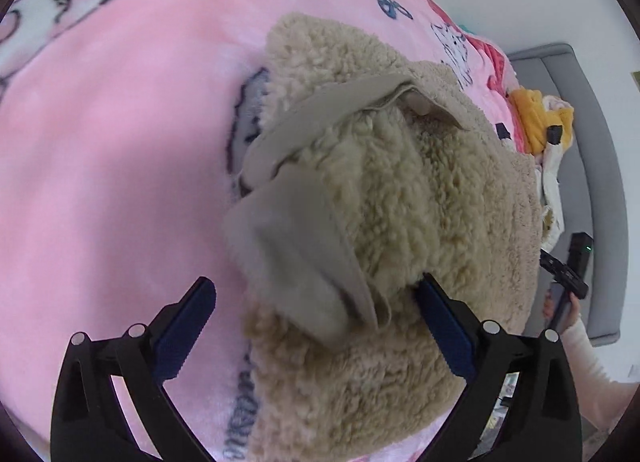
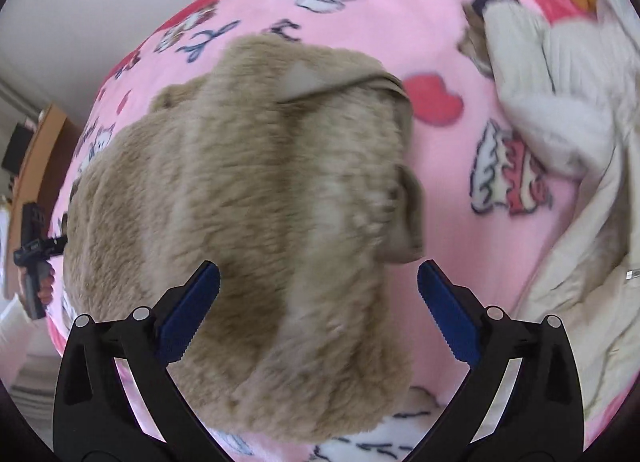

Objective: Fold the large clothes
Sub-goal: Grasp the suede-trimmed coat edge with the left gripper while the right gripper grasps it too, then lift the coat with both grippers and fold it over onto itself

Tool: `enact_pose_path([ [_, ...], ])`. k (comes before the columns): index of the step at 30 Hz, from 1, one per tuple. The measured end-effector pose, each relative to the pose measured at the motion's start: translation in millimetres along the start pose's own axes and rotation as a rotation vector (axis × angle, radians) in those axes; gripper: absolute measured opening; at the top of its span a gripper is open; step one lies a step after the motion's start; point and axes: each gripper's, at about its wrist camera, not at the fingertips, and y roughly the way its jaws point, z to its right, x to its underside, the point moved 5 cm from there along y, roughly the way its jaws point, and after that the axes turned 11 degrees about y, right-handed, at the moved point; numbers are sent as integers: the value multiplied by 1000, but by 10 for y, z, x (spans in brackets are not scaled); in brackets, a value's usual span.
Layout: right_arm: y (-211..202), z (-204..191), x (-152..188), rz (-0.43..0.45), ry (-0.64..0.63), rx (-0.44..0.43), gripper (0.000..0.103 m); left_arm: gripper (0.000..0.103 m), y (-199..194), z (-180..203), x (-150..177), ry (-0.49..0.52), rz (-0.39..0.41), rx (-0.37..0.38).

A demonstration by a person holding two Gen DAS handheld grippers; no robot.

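Fleece (image 1: 400, 198) lies bundled on blanket (image 1: 120, 142); L gripper (image 1: 316, 326) & R gripper (image 2: 318, 314) both wide open, empty; hovering over it, prob. to re-grip for next fold.

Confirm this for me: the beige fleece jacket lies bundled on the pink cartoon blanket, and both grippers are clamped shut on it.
Not quite. The beige fleece jacket does lie bundled on the pink cartoon blanket, but neither gripper is clamped on it. The left gripper and the right gripper both stand wide open, as each wrist view shows, pads clear of the fleece.
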Motion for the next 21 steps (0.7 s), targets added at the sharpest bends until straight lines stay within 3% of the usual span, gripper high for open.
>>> enact_pose_path([
  [3,138,292,-47,-41,97,-31,95,98,124,-21,-19,6,-52,60],
  [7,406,547,-72,-148,181,-181,95,99,325,-160,19,-60,-125,165],
  [12,638,463,-20,-270,181,-317,96,99,403,-171,16,-50,-172,201],
  [16,725,441,-21,-373,199,-433,96,99,476,-199,11,-77,-228,270],
  [19,784,347,-30,-429,182,-459,96,99,512,-117,6,-59,-261,308],
  [21,789,185,-34,-476,184,-529,96,99,552,53,-11,-36,-278,373],
])
